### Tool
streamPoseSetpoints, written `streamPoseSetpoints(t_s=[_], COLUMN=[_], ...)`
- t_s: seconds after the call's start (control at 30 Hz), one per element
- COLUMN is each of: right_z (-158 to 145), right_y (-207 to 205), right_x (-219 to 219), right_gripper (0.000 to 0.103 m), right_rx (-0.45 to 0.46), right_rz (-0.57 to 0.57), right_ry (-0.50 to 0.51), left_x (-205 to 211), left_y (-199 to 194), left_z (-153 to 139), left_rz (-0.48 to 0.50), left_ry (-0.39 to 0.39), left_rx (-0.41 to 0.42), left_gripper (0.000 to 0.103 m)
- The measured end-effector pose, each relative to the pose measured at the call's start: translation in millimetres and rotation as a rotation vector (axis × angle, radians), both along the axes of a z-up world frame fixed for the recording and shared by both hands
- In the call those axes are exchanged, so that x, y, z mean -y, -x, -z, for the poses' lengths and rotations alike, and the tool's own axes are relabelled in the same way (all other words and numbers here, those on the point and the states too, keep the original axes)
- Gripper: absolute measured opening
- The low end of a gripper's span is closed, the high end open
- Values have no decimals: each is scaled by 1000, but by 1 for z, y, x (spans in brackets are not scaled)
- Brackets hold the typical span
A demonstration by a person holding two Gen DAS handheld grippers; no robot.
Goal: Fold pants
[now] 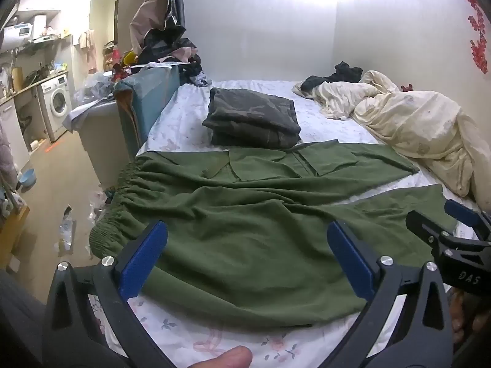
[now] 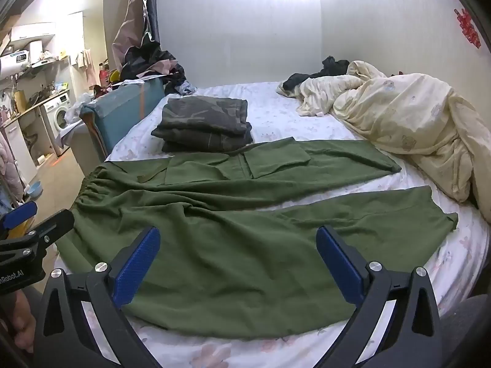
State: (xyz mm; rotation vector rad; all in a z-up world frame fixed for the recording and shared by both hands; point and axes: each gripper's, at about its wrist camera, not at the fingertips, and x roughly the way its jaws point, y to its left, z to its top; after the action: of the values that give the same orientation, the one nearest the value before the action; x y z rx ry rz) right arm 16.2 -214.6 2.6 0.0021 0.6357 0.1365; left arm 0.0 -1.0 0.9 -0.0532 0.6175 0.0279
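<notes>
A bed (image 1: 190,101) with a pale flowered sheet fills both views, set against a plain light wall. Spread flat across its near half lies a pair of green pants (image 1: 245,230), the gathered elastic waistband at the left edge of the bed and the two legs running to the right, parted in a narrow V, with flap pockets showing on the far leg. A rumpled cream quilt (image 1: 423,128) is heaped along the right side of the bed, close to the end of the far leg. Just behind the pants sits a folded pile of dark camouflage clothes (image 1: 251,116). Past the left side of the bed, a white washing machine (image 1: 56,104) stands under a cluttered counter. The left gripper (image 1: 245,260) hovers over the near edge of the pants toward the waistband, its blue-padded jaws spread wide with nothing between them. The right gripper (image 2: 239,260) hovers beside it over the near leg, jaws likewise wide apart and empty; each gripper shows at the edge of the other's view.
</notes>
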Motion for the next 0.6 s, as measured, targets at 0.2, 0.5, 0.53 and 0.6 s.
streamPoseSetpoints(t_s=[0.2, 0.5, 0.53, 0.6], right_z=[1, 0, 0, 1], right_y=[-2, 0, 0, 0], right_x=[1, 2, 2, -1], right_gripper=[103, 103, 103, 103], right_rx=[-19, -18, -18, -18], right_rz=[-2, -1, 0, 1], right_ry=[0, -10, -10, -11], left_x=[-4, 0, 0, 0], left_y=[-2, -1, -2, 1], left_z=[-3, -5, -6, -2], left_rz=[-9, -1, -1, 0], left_ry=[14, 12, 12, 14], left_rx=[-13, -11, -11, -8], left_gripper=[103, 103, 103, 103])
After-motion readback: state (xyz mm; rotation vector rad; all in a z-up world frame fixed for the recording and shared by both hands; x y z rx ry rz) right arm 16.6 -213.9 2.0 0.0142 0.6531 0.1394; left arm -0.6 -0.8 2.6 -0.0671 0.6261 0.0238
